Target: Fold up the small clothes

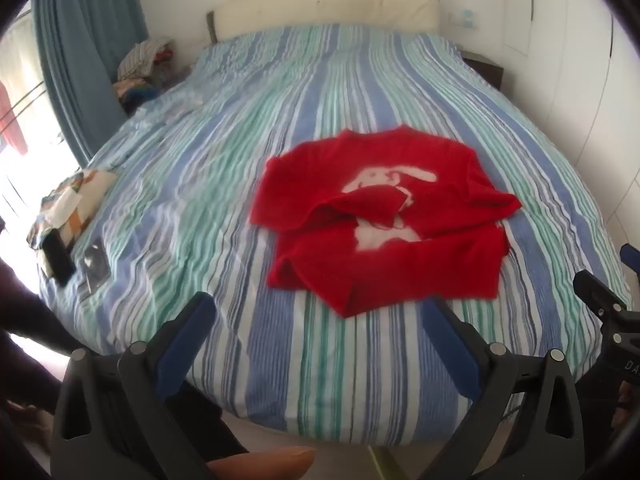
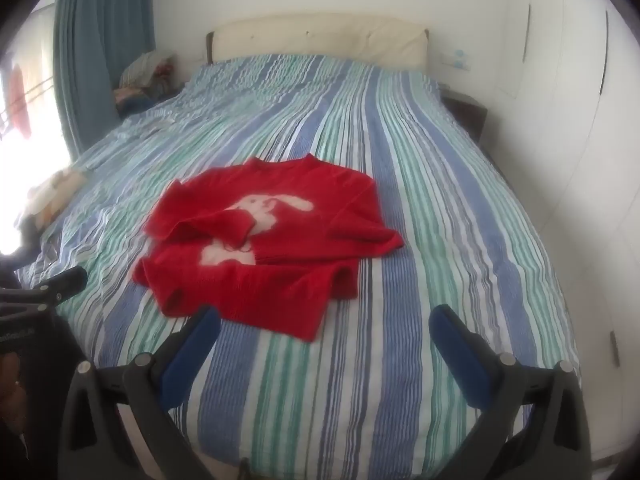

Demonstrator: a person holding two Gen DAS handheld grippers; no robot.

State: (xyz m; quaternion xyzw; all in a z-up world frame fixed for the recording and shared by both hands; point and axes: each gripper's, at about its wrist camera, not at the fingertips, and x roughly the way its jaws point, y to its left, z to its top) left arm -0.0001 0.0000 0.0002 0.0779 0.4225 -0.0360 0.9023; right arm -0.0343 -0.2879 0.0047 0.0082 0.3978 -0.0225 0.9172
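A small red sweater with a white rabbit print lies rumpled on the striped bed cover, both sleeves folded across its front. It also shows in the right wrist view. My left gripper is open and empty, held above the bed's near edge just short of the sweater's hem. My right gripper is open and empty, to the right of the sweater's near corner. The right gripper's tip shows at the left wrist view's right edge.
A folded patterned cloth, a dark phone-like object and a small plastic packet lie at the bed's left edge. A pile of clothes sits at the far left by the blue curtain. A headboard and white wardrobe doors border the bed.
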